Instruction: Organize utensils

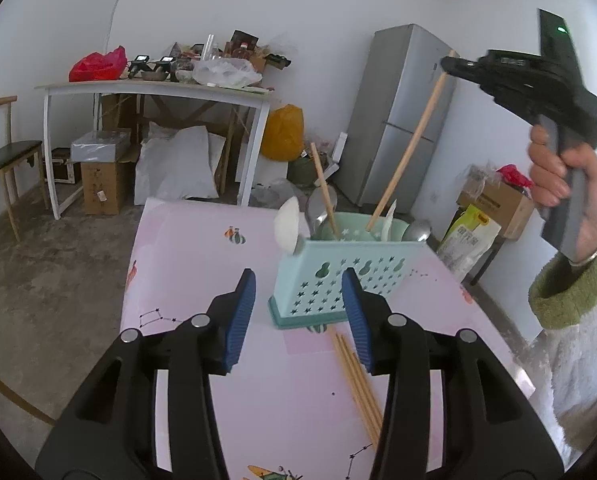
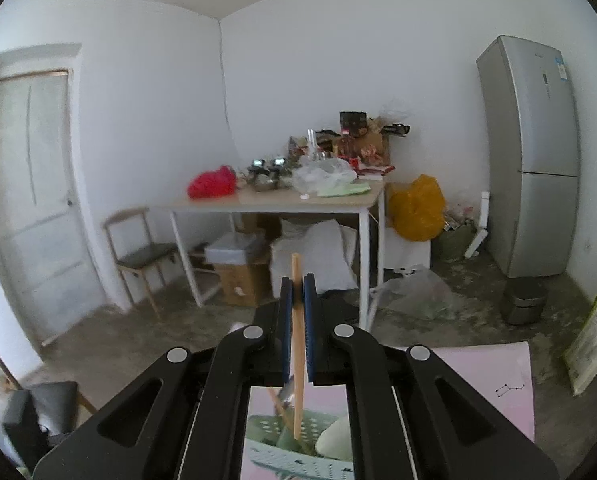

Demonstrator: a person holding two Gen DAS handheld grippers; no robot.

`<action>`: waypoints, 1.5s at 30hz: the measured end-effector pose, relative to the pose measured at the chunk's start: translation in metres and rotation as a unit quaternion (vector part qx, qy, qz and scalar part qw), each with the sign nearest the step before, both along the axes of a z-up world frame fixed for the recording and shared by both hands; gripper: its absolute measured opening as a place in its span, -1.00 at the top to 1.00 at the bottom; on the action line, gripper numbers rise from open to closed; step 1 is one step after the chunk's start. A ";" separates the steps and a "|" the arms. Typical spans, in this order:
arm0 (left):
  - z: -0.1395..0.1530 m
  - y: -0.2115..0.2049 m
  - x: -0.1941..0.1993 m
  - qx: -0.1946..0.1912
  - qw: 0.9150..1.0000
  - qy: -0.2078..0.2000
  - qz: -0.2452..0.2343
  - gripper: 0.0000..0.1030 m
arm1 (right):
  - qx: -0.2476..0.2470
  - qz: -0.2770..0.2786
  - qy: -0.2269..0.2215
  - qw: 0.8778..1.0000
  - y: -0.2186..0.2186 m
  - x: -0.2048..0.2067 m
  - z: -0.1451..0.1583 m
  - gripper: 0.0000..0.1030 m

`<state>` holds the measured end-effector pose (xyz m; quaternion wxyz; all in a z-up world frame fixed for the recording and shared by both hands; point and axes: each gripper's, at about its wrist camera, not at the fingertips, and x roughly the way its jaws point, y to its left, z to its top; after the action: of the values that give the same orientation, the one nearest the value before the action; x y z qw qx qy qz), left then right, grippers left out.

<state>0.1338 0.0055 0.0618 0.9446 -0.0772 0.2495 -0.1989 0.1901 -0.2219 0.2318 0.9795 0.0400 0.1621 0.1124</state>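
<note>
A mint-green utensil holder [image 1: 346, 276] with star cut-outs stands on the pink table [image 1: 186, 264]. It holds a white spoon [image 1: 288, 226], metal spoons [image 1: 416, 232] and one chopstick [image 1: 324, 194]. My right gripper [image 2: 297, 284] is shut on a second wooden chopstick [image 1: 410, 140], held high at the upper right with its lower tip over the holder [image 2: 298, 436]. My left gripper [image 1: 298, 284] hangs open just in front of the holder, with nothing between its blue pads [image 1: 240, 316]. Several loose chopsticks [image 1: 358, 380] lie on the table under its right finger.
A person's hand [image 1: 558, 176] in a green-cuffed sleeve holds the right gripper. Behind stand a cluttered white table [image 1: 154, 90], a grey fridge [image 1: 402, 120], a chair [image 1: 6, 160], boxes and bags on the concrete floor. The pink table's right edge runs close to the holder.
</note>
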 end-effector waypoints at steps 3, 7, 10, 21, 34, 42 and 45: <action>-0.007 0.001 -0.001 0.006 1.000 0.005 0.005 0.11 | -0.018 0.001 0.010 1.000 0.008 0.014 -0.020 0.89; -0.013 -0.005 -0.002 0.017 1.000 0.014 0.005 0.09 | -0.051 0.003 0.038 0.998 0.017 0.032 -0.052 0.89; -0.024 -0.010 -0.004 0.027 0.999 0.027 -0.004 0.02 | -0.056 0.002 0.077 0.995 0.013 0.045 -0.076 0.88; -0.054 -0.034 -0.011 0.055 0.996 0.062 -0.037 -0.12 | -0.007 -0.035 0.044 0.998 -0.037 0.021 -0.066 0.20; -0.090 -0.050 -0.010 0.094 0.989 0.107 -0.046 -0.30 | 0.067 -0.021 0.118 0.990 -0.051 -0.072 -0.132 0.19; -0.113 -0.079 -0.013 0.127 0.979 0.132 -0.084 -0.33 | 0.092 -0.029 0.277 0.956 -0.029 -0.093 -0.243 0.19; -0.119 -0.092 -0.015 0.145 0.976 0.135 -0.094 -0.33 | 0.111 -0.032 0.288 0.951 -0.029 -0.100 -0.254 0.19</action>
<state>0.1185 -0.0861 -0.0570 0.8804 0.0581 0.4071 -0.2363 0.0901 -0.2510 -0.0218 0.8836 0.1838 0.4226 0.0823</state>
